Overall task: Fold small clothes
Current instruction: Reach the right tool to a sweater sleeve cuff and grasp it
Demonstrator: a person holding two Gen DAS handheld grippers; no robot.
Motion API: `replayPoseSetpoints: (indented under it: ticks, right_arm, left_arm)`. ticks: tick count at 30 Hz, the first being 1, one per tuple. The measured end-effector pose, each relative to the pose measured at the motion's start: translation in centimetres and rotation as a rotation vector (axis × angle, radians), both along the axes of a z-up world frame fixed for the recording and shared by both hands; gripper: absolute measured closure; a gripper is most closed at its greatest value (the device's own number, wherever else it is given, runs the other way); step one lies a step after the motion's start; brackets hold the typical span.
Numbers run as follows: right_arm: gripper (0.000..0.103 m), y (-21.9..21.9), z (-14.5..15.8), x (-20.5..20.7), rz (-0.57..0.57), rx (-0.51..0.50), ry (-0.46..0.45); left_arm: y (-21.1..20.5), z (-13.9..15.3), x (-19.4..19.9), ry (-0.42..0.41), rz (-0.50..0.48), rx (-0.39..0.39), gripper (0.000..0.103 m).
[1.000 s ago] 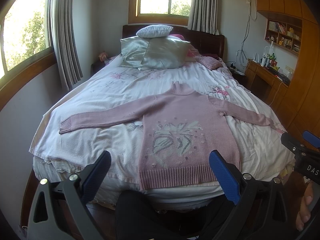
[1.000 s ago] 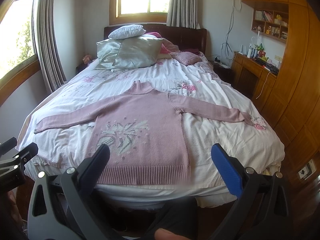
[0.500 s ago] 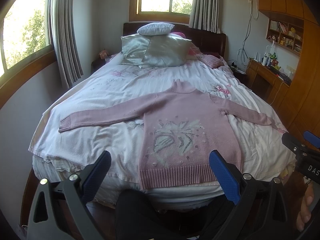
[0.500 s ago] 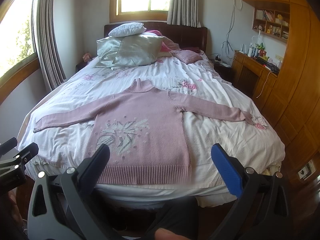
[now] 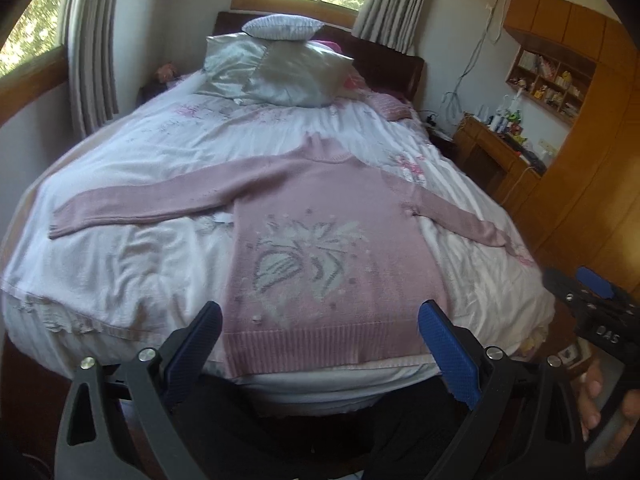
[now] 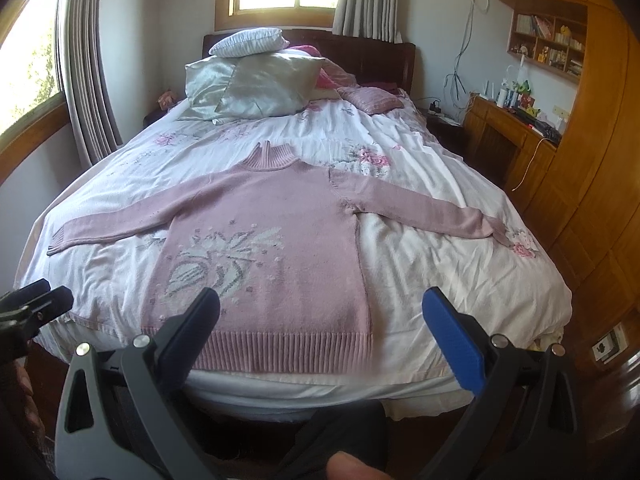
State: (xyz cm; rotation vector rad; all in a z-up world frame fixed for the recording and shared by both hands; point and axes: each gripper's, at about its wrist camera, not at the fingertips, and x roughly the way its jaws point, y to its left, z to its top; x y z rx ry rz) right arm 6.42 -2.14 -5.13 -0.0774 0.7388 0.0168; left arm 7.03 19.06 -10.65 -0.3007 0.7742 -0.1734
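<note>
We hold the left gripper [image 5: 320, 334] and right gripper [image 6: 322, 322] wide apart, grasping nothing. Just ahead of both, a pink knitted sweater with a pale flower pattern [image 6: 264, 248] lies flat, sleeves spread, on the white floral-quilted bed [image 6: 440, 280].

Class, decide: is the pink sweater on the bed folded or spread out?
Spread out: the sweater lies flat on the bed, both sleeves stretched sideways.

Both wrist cameras look from the foot of the bed [image 5: 120, 272] toward its headboard [image 6: 360, 60], near the edge, left view rolled slightly; both share the pink sweater [image 6: 272, 248].
</note>
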Motion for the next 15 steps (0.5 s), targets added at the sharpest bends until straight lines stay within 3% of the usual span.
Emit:
replayPoseSetpoints:
  ticks: [3,7,9,10,11,15]
  right_arm:
    - [0.003,-2.9,-2.3,2.6,0.009,0.074,0.014]
    - [0.004,-9.4,-5.9,7.7,-0.059,0.258,0.129]
    - [0.022,-14.3,-7.7,10.1,-0.125,0.39,0.146]
    - [0.047,-16.6,-8.7,11.2,-0.16,0.452,0.172]
    - [0.06,-19.7,-10.1,12.7,-0.197,0.55,0.212]
    - [0.061,-30.8,-15.6,16.1,-0.367,0.978,0.241]
  left_arm:
    - [0.7,-2.0,2.0,0.043,-0.034,-0.094,0.004]
    - [0.6,-3.8,4.3,0.071,-0.083,-0.189,0.004]
    - [0.1,-4.1,4.8,0.052,-0.08,-0.178,0.004]
    - [-0.3,-4.1,5.1,0.042,-0.079,-0.168,0.004]
    - [-0.6,-4.1,5.4,0.036,-0.085,-0.169,0.004]
    - [-1.7,-4.3,6.6,0.033,-0.108,-0.209,0.004]
